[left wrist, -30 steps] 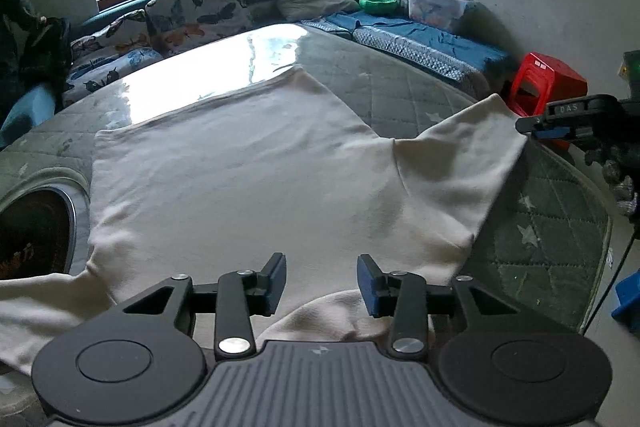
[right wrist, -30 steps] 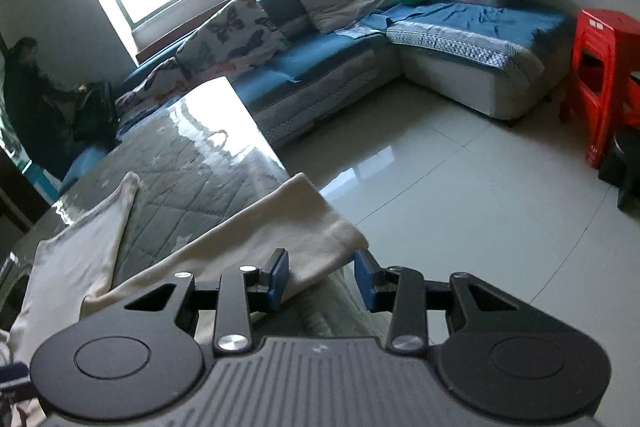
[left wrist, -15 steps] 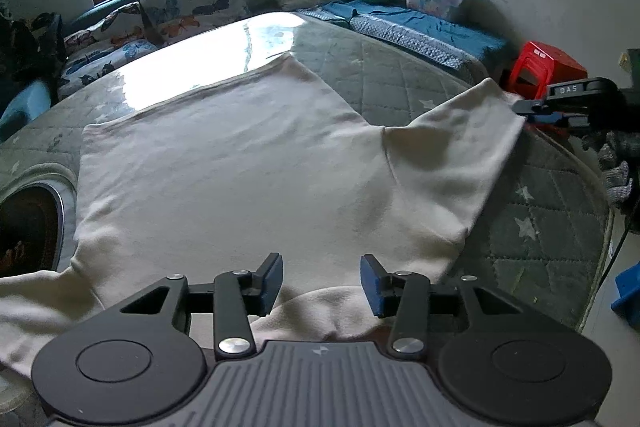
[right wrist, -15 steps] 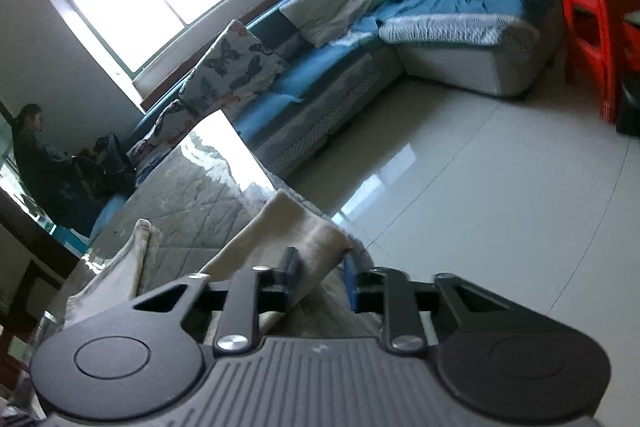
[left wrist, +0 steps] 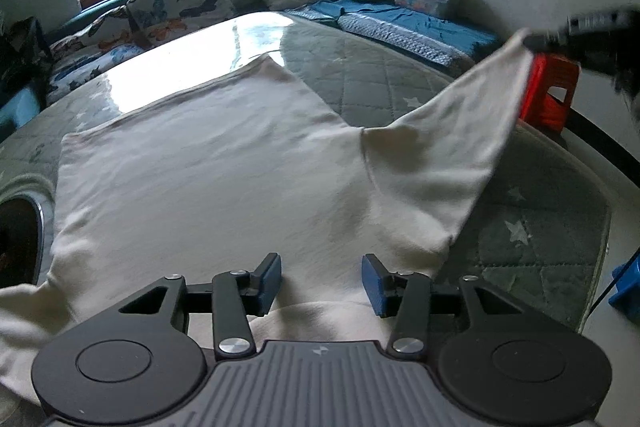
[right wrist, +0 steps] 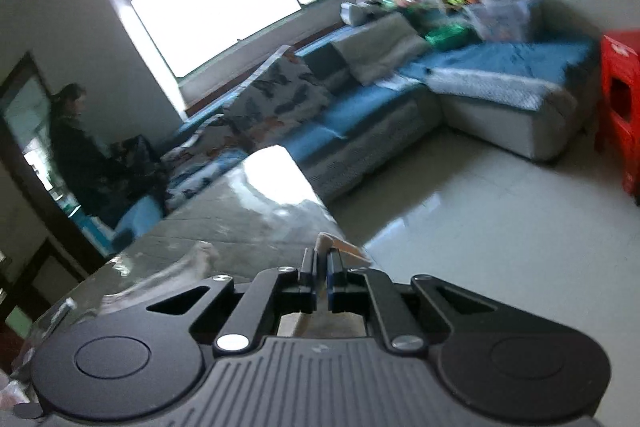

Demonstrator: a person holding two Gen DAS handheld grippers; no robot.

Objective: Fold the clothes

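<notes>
Judging the fold as barely begun: lying mostly flat on the quilted bench (left wrist: 532,219), a cream sweatshirt (left wrist: 208,171) with its body spread wide, no crease yet made, one sleeve (left wrist: 448,147) just being raised off the surface. Remaining, by this reading: bringing that sleeve across the body, doing likewise with the other sleeve trailing off at 8 o'clock, then folding the body itself.

Starting nearest in the left wrist view: hovering over the collar end of the sweatshirt at 6 o'clock, the left gripper (left wrist: 321,279) with jaws standing wide apart, holding nothing, cloth lying beneath and between the blue pads (left wrist: 374,283) without any visible pinch. Whether touching the fabric or floating just above it, impossible to say.

Moving outward to 2 o'clock: rising in a taut slant from the shoulder seam, the lifted sleeve, its cuff caught at a dark, blurred shape at the frame edge, taken to be the right gripper.

Confirming in the right wrist view: the right gripper (right wrist: 321,273) with jaws nearly closed, pinching a thin fold of cream cloth, a tip of the cuff poking out just past the pads at 12 o'clock.

Beyond, at 1 o'clock past the bench: standing on the floor, a red stool (left wrist: 550,95); further back, a blue sofa (left wrist: 416,23) under the window.
</notes>
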